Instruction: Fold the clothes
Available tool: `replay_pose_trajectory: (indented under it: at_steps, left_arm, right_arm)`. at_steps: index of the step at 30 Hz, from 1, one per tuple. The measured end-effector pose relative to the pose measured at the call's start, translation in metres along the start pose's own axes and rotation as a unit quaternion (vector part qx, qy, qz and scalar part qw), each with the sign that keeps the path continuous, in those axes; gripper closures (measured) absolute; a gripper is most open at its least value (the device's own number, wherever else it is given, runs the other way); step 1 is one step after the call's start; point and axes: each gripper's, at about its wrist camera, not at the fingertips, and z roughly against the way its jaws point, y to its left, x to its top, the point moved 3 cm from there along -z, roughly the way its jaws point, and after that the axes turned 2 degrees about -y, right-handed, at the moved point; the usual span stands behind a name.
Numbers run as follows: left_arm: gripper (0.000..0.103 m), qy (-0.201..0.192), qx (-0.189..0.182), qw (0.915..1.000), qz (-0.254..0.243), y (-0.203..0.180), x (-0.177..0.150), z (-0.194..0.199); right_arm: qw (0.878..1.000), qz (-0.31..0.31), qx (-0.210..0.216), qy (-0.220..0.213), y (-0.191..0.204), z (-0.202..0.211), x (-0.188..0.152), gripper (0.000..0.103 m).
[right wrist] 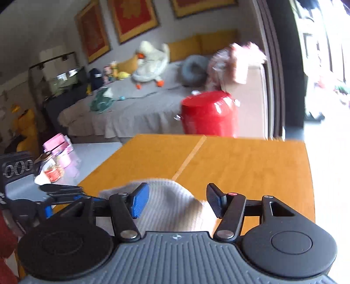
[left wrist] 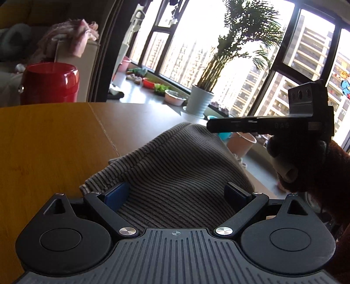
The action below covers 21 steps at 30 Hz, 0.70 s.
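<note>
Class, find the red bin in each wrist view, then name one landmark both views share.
Left wrist view: the red bin stands upper left, beyond the wooden table.
Right wrist view: the red bin stands centre right, beyond the table's far edge.
Shared landmark: the ribbed grey garment between each gripper's fingers.

A wide, black-framed window wall (left wrist: 273, 72) is filled with daylight and high-rise blocks. A potted palm in a white pot (left wrist: 200, 102) is set on the grey sill. Beyond the far edge of the orange wooden table (right wrist: 240, 166), a glossy red bin (right wrist: 209, 114), a grey-covered sofa (right wrist: 135, 109) and gold-framed red pictures (right wrist: 133, 18) are seen.
</note>
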Motion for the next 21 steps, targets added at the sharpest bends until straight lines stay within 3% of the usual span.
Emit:
replay_pose_trajectory:
  at_steps: [4, 5, 6, 11, 13, 15, 20, 21]
  left_arm:
    - [0.006, -0.001, 0.004, 1.0000, -0.002, 0.001, 0.006, 0.002]
    - [0.006, 0.002, 0.006, 1.0000, -0.004, 0.000, 0.005, 0.000]
    - [0.006, 0.005, 0.009, 0.9999, -0.005, 0.000, 0.005, -0.001]
    - [0.003, 0.015, 0.012, 0.9998, -0.008, -0.001, 0.002, -0.006]
    - [0.002, 0.014, 0.009, 0.9998, -0.006, -0.001, 0.000, -0.006]
    - [0.002, 0.013, 0.008, 0.9999, -0.005, -0.002, -0.001, -0.006]
    - [0.002, 0.013, 0.008, 0.9999, -0.007, -0.005, -0.002, -0.007]
    - [0.002, 0.013, 0.007, 0.9998, -0.009, -0.006, -0.002, -0.007]
  right_arm:
    - [0.992, -0.120, 0.033, 0.016, -0.030, -0.008, -0.021, 0.046]
    - [0.991, -0.118, 0.055, 0.007, -0.026, -0.004, -0.021, 0.063]
    - [0.990, -0.117, 0.076, -0.003, -0.022, 0.000, -0.021, 0.065]
    - [0.985, 0.069, 0.154, -0.029, 0.048, 0.040, -0.008, 0.062]
    - [0.983, 0.125, 0.137, -0.015, 0.062, 0.044, -0.009, 0.055]
    - [0.984, 0.150, 0.093, 0.000, 0.061, 0.039, -0.011, 0.054]
    - [0.989, 0.133, -0.066, 0.015, 0.027, 0.025, -0.003, 0.048]
    - [0.990, 0.118, -0.075, 0.010, 0.021, 0.026, 0.002, 0.047]
